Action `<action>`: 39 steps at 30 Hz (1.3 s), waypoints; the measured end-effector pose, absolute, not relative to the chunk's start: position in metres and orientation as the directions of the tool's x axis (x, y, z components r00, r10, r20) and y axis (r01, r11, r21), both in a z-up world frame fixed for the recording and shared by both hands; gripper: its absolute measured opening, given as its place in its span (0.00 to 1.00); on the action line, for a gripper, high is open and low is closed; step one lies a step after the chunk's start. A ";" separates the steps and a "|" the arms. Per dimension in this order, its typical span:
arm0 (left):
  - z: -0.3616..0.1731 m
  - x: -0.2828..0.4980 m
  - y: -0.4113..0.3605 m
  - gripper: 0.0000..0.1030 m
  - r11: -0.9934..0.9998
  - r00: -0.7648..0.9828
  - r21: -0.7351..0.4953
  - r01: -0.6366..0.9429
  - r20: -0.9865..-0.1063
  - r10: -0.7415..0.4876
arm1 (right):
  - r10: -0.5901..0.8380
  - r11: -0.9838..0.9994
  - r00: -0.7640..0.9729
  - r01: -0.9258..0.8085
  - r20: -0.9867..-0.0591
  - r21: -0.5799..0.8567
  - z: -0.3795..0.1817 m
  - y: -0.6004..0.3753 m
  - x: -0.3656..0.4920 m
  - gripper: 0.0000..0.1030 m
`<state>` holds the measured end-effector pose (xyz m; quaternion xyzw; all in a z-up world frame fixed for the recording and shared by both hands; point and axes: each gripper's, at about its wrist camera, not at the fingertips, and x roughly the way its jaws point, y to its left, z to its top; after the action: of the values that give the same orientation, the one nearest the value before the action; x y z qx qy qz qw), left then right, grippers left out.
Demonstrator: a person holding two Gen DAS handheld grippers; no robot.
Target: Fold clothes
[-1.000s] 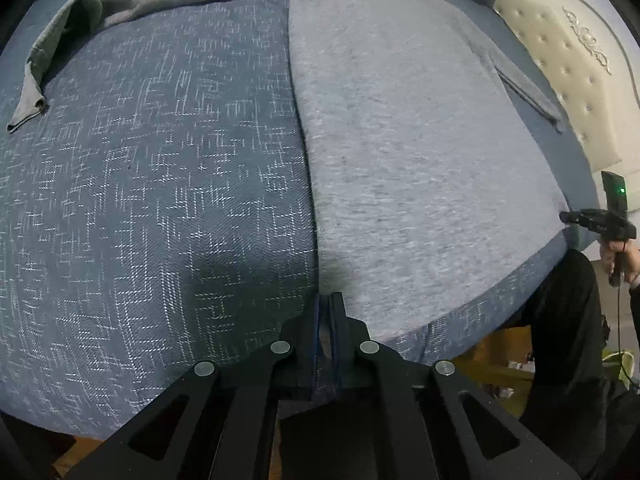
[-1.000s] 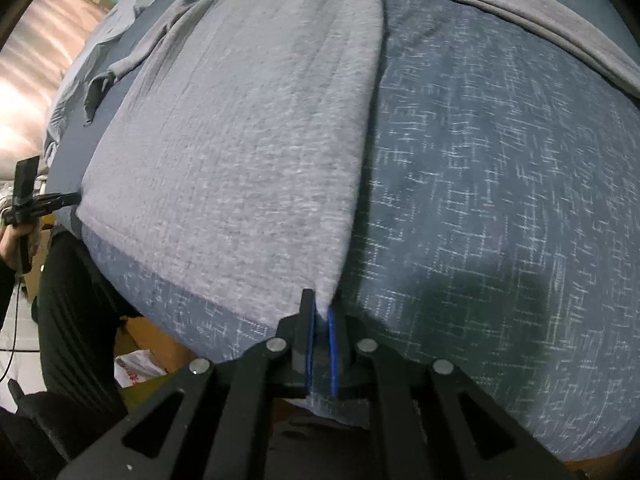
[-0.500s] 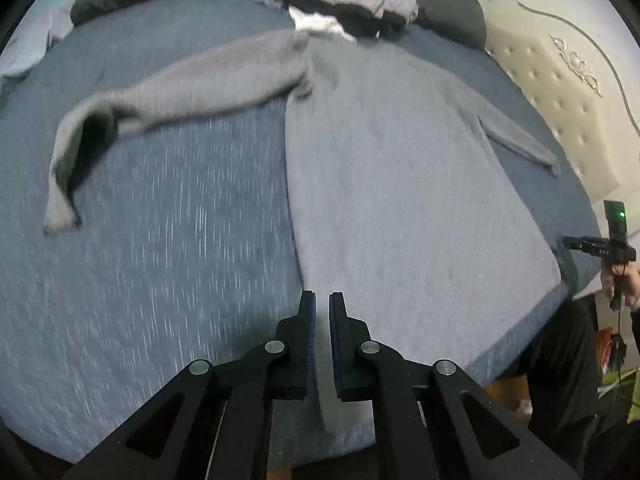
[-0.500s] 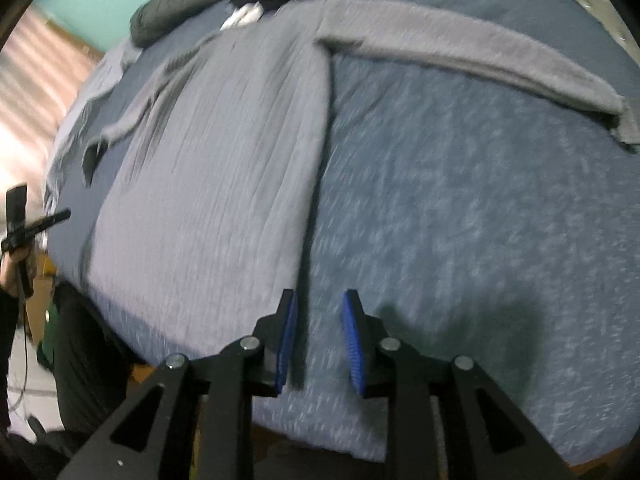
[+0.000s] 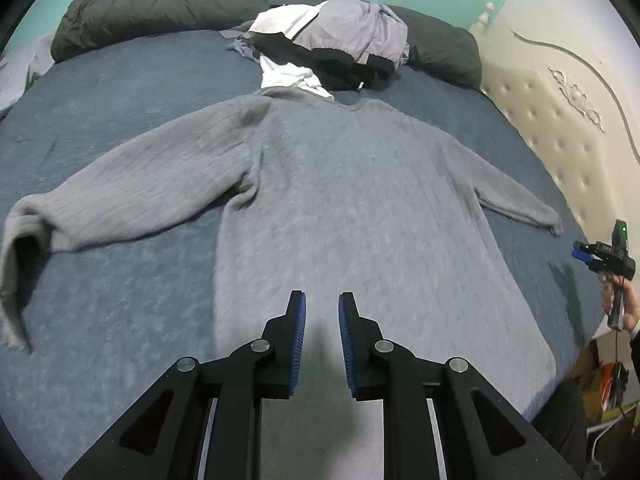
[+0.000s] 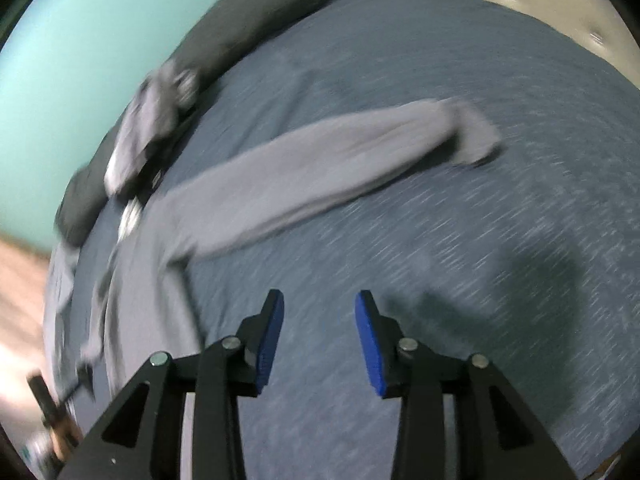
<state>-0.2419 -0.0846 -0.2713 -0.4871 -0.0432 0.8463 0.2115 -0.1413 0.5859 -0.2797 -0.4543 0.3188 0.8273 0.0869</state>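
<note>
A grey knit sweater [image 5: 352, 208] lies flat on the blue bed cover [image 5: 132, 88], front up, with both sleeves spread out. My left gripper [image 5: 322, 320] hovers above its lower hem; its jaws are opening and nothing is between them. The right gripper [image 5: 600, 258] shows at the right edge of the left wrist view, held by a hand. In the blurred right wrist view, my right gripper [image 6: 320, 320] hangs over bare bed cover [image 6: 480, 240], its jaws opening around nothing. The sweater's sleeve [image 6: 332, 164] stretches across beyond it.
A heap of grey, white and black clothes [image 5: 336, 48] sits at the far side of the bed, in front of a dark rolled duvet [image 5: 168, 8]. A cream tufted headboard [image 5: 560, 120] stands to the right. The bed's near edge drops off at lower right.
Both grippers let go of the sweater's lower corners, opened and lifted back from the bed. The right gripper swung right and rolled, so its view now faces the sleeve.
</note>
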 end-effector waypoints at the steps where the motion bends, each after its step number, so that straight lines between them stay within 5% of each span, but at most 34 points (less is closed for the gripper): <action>1: -0.274 -0.248 -0.079 0.18 -0.907 -0.436 -0.280 -0.315 -0.806 0.400 | -0.132 -0.765 -0.577 -0.458 -0.806 0.453 -0.281 0.600 -0.145 0.36; 15: -0.307 -0.308 -0.025 0.22 -0.898 -0.465 -0.302 -0.320 -0.776 0.426 | -0.013 -0.504 -0.612 -0.679 -0.791 0.534 -0.315 0.727 -0.163 0.36; 24: -0.308 -0.319 0.000 0.22 -0.886 -0.493 -0.280 -0.370 -0.749 0.443 | 0.050 -0.598 -0.545 -0.688 -0.837 0.412 -0.325 0.737 -0.192 0.36; 26: -0.308 -0.318 0.001 0.22 -0.881 -0.500 -0.290 -0.374 -0.737 0.455 | 0.077 -0.639 -0.521 -0.680 -0.850 0.359 -0.328 0.734 -0.197 0.15; 28: -0.307 -0.318 0.002 0.22 -0.878 -0.505 -0.295 -0.378 -0.729 0.462 | 0.110 -0.672 -0.522 -0.666 -0.846 0.323 -0.326 0.731 -0.198 0.07; 39: -0.316 -0.311 -0.009 0.22 -0.870 -0.529 -0.349 -0.348 -0.693 0.490 | 0.330 -0.843 -0.659 -0.528 -0.677 0.104 -0.238 0.716 -0.216 0.05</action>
<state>-0.3114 -0.0087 -0.3156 -0.4214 -0.0838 0.8703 0.2407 -0.2155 0.7163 -0.2381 -0.3373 0.1474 0.8986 0.2387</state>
